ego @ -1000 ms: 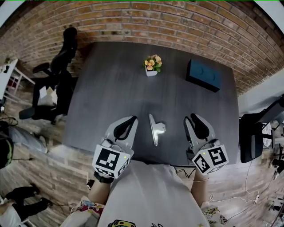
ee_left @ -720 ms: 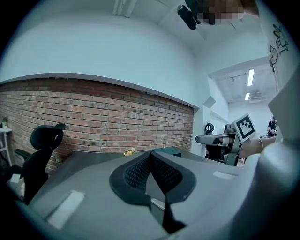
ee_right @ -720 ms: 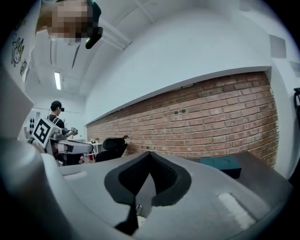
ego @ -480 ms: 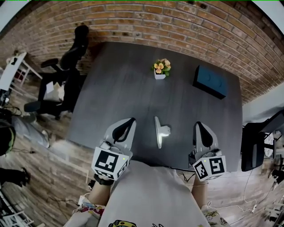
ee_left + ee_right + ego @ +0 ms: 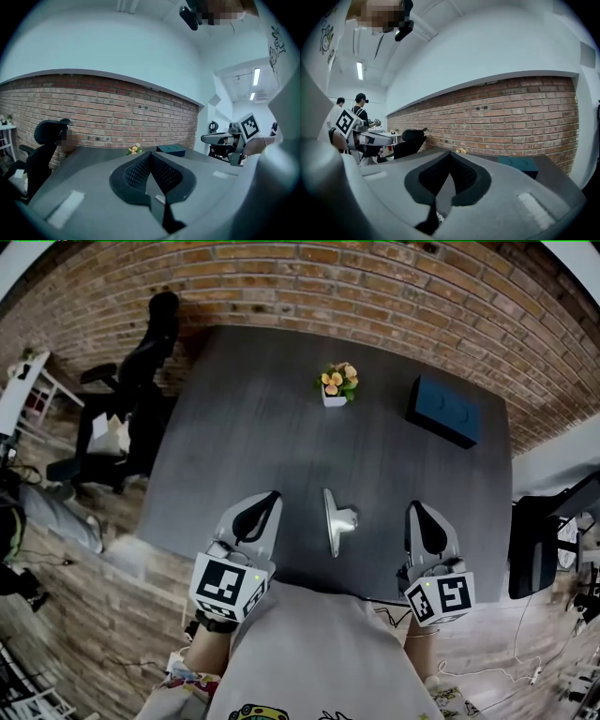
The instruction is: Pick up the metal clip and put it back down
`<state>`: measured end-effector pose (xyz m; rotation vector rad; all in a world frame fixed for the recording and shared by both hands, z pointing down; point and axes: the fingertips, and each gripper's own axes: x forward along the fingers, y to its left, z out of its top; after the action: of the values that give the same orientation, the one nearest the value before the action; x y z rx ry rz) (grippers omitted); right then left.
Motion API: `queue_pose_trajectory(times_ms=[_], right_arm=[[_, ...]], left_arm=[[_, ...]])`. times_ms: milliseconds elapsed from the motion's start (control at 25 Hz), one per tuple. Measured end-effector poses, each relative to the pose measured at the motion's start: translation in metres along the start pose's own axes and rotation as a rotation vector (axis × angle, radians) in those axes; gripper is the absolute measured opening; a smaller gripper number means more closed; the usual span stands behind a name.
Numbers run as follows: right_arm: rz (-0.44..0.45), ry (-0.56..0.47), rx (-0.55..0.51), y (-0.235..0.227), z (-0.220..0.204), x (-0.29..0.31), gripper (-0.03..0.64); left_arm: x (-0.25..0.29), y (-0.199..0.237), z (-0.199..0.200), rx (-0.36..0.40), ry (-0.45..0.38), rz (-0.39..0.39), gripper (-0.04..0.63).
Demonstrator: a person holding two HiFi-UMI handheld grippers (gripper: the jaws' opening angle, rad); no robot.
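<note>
Head view: left claw (image 5: 270,498) and right claw (image 5: 416,509), pressed together and empty, flank the metal clip (image 5: 333,521); best to spread one, then straddle it squarely.

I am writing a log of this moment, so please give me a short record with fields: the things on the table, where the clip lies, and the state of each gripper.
clip: lies on the table near its front edge, between the two grippers, touched by neither
left gripper: shut, empty, left of the clip
right gripper: shut, empty, right of the clip
far side of table: flower pot, blue box
</note>
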<state>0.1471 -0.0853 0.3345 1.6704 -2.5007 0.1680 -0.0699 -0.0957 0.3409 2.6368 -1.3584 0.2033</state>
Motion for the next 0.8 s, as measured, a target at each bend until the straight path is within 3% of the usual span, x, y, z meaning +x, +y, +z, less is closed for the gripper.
queue_pose_trajectory(times_ms=[800], right_arm=[[0.003,0.052,0.049,0.003,-0.01,0.018,0.002]], left_arm=[[0.017,0.012,-0.005,-0.011,0.031,-0.031,-0.002]])
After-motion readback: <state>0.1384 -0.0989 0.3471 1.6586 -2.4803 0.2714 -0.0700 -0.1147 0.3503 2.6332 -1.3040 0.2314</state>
